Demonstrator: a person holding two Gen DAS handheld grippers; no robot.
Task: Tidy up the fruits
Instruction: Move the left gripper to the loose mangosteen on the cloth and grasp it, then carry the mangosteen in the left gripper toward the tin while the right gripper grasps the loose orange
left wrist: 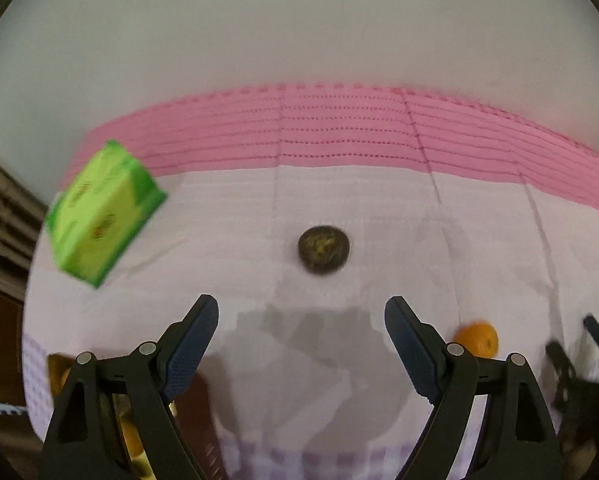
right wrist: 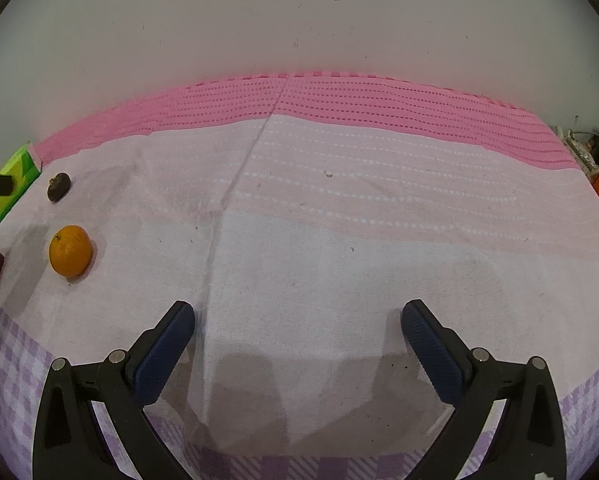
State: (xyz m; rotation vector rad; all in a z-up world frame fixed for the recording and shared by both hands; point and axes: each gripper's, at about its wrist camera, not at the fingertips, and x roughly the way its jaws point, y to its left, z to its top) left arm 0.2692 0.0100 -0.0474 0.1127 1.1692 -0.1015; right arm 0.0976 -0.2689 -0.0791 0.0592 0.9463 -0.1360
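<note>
**Both grippers wide open, dark fruit lined up for the left one**

Left gripper [left wrist: 301, 312] has its jaws spread wide with nothing between them, and it's pointed pretty much straight at the dark wrinkly fruit [left wrist: 323, 249] sitting on the pink and white cloth [left wrist: 379, 216]. Fruit is a bit ahead of the fingertips, not touching. Left wrist view is blurry, so can't say exactly what fruit it is, maybe a passion fruit

Right gripper [right wrist: 297, 318] is also wide open and holding nothing, just bare cloth in front of it. The orange [right wrist: 70, 251] is off to its left, near the dark fruit [right wrist: 58, 187] but apart from it. Green box [left wrist: 101, 212] lies near the cloth's left edge, just beside the dark fruit in the right wrist view

My guess: this is the reach-in step for the dark fruit. Next move would be easing forward until the fruit sits between the pads, then closing gently since it's round and could roll away
</note>
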